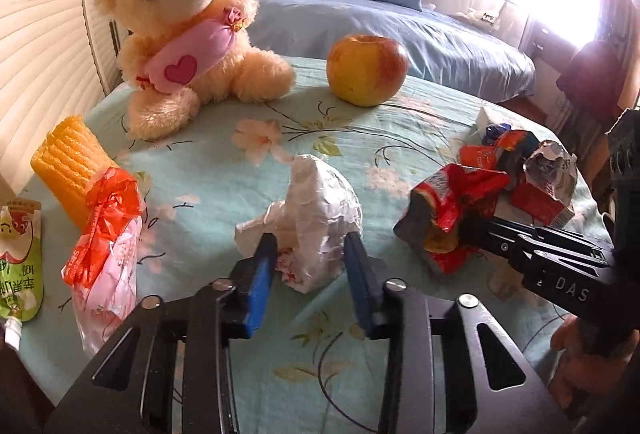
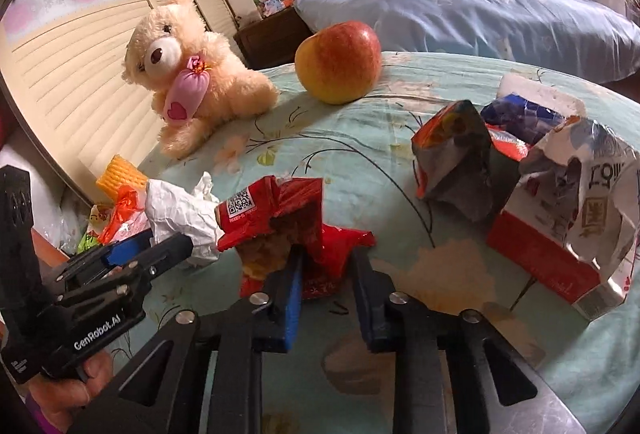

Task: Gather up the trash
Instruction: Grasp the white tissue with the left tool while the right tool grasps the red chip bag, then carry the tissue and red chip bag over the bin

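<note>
A crumpled white paper wad [image 1: 320, 210] lies on the flowered tablecloth [image 1: 224, 122]. My left gripper [image 1: 310, 246] is open, its blue pads on either side of the wad's near end. A crumpled red snack wrapper [image 2: 288, 222] lies further right. My right gripper [image 2: 326, 258] is open with its fingers around the wrapper's near part; it also shows in the left wrist view [image 1: 464, 230]. More trash sits at the right: a torn red and grey wrapper [image 2: 456, 158] and a crushed red and white carton [image 2: 572, 210]. An orange and white plastic bag [image 1: 106, 230] lies at the left.
A plush bear [image 1: 188, 30] and an apple [image 1: 366, 70] sit at the table's far side. A yellow ribbed block [image 1: 70, 162] and a green pouch [image 1: 20, 258] are at the left edge. A bed [image 1: 380, 30] stands beyond.
</note>
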The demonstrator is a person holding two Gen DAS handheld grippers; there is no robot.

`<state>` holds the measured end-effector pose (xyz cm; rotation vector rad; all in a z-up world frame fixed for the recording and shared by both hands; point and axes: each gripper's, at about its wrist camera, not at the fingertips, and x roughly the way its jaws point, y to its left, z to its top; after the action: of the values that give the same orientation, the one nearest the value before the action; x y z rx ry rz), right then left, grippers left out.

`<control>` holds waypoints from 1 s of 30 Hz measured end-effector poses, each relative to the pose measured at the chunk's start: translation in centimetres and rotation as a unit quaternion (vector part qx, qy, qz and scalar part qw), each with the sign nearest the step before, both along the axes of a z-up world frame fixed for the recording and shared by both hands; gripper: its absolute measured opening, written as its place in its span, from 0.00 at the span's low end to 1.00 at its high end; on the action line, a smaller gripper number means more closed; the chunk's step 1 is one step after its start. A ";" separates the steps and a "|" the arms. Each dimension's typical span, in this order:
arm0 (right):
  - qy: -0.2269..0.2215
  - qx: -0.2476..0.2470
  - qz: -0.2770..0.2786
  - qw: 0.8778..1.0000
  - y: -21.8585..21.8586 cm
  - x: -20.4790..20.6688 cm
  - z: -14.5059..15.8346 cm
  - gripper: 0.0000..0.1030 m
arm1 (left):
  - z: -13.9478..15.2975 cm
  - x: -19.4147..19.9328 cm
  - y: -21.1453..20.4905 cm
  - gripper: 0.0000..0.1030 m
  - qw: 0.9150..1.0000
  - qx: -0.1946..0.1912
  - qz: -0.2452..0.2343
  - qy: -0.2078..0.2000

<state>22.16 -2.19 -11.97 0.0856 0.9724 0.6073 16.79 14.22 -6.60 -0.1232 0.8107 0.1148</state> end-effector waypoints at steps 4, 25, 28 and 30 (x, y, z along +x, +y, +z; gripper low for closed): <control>-0.001 0.008 -0.001 1.000 -1.1 -1.0 0.5 0.19 | 0.5 -0.7 -0.8 0.10 1.000 -0.019 -0.014 -0.001; -0.029 0.025 -0.075 0.996 -12.4 -7.5 4.0 0.18 | 1.8 -3.9 -12.1 0.08 0.989 -0.052 -0.139 -0.008; -0.032 0.022 -0.092 0.995 -14.1 -8.1 4.1 0.18 | 1.9 -4.2 -13.9 0.08 0.986 -0.055 -0.160 -0.007; -0.032 0.021 -0.101 0.994 -15.2 -8.4 4.1 0.18 | 2.1 -4.3 -15.0 0.08 0.983 -0.060 -0.174 -0.007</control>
<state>13.78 -17.41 -7.83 0.1997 0.8768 0.4412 12.49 -0.74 -4.49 -0.0942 0.8135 -0.2644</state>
